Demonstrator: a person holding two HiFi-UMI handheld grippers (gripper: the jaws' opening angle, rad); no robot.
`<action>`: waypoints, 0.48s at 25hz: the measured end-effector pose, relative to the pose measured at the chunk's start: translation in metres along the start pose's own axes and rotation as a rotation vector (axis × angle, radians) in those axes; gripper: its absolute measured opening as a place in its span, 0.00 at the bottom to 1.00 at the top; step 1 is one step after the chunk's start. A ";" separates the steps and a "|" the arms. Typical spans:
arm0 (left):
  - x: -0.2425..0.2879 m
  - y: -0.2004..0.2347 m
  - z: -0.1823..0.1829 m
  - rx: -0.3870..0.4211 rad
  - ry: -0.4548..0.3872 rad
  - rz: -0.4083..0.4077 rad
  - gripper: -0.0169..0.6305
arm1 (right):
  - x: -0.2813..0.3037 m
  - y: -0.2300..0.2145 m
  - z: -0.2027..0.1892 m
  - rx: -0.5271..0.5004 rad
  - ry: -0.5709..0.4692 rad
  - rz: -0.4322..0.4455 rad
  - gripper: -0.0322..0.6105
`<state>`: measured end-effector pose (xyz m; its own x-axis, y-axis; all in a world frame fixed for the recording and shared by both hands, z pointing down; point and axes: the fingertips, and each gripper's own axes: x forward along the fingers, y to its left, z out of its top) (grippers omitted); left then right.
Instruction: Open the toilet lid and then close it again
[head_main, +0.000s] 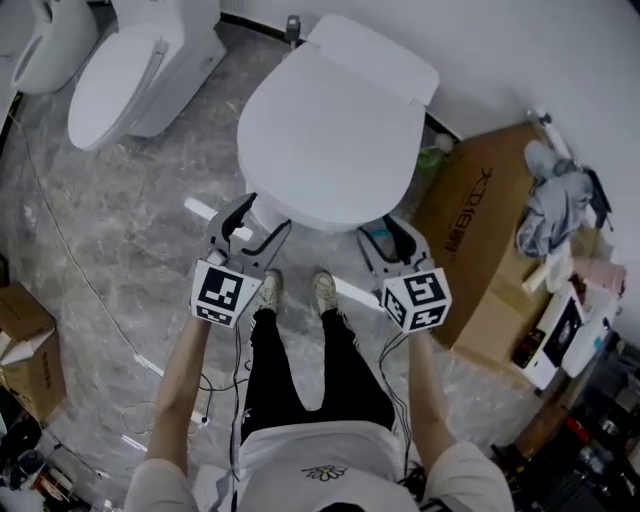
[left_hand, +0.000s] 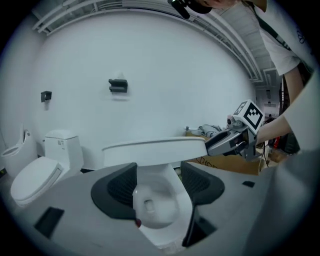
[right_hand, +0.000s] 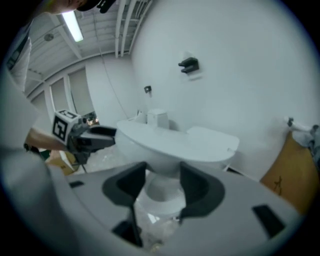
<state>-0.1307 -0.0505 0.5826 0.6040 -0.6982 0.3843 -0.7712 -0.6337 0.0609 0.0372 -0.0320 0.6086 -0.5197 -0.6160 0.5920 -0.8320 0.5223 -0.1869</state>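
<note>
Marble floor (head_main: 120, 260). Two closed toilets: near toilet (head_main: 330, 130), far toilet (head_main: 130, 75). Left hand-held gripper (head_main: 262, 218), right hand-held gripper (head_main: 388, 235): apart.

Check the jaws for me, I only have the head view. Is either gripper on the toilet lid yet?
Observer: No. On the left gripper the jaws stand apart, with only the bowl beyond the gap. The toilet lid lies shut above them.
Operator: Right one?
Observer: The right gripper is open and empty too, aimed at the bowl under the lid's rim.
Operator: How near the lid?
Observer: In the left gripper view its tips are level with the lid's rim; contact can't be told.
</note>
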 end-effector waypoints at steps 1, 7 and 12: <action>0.001 0.001 0.010 0.007 -0.004 -0.002 0.48 | -0.003 -0.003 0.009 0.006 -0.004 0.007 0.41; 0.012 0.007 0.065 0.043 -0.048 -0.006 0.48 | -0.016 -0.020 0.056 0.062 -0.080 0.019 0.41; 0.028 0.016 0.115 0.062 -0.106 -0.009 0.48 | -0.024 -0.041 0.100 0.135 -0.155 0.035 0.41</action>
<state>-0.1035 -0.1186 0.4885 0.6309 -0.7218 0.2846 -0.7539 -0.6569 0.0054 0.0645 -0.0975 0.5231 -0.5634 -0.6879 0.4576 -0.8262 0.4673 -0.3147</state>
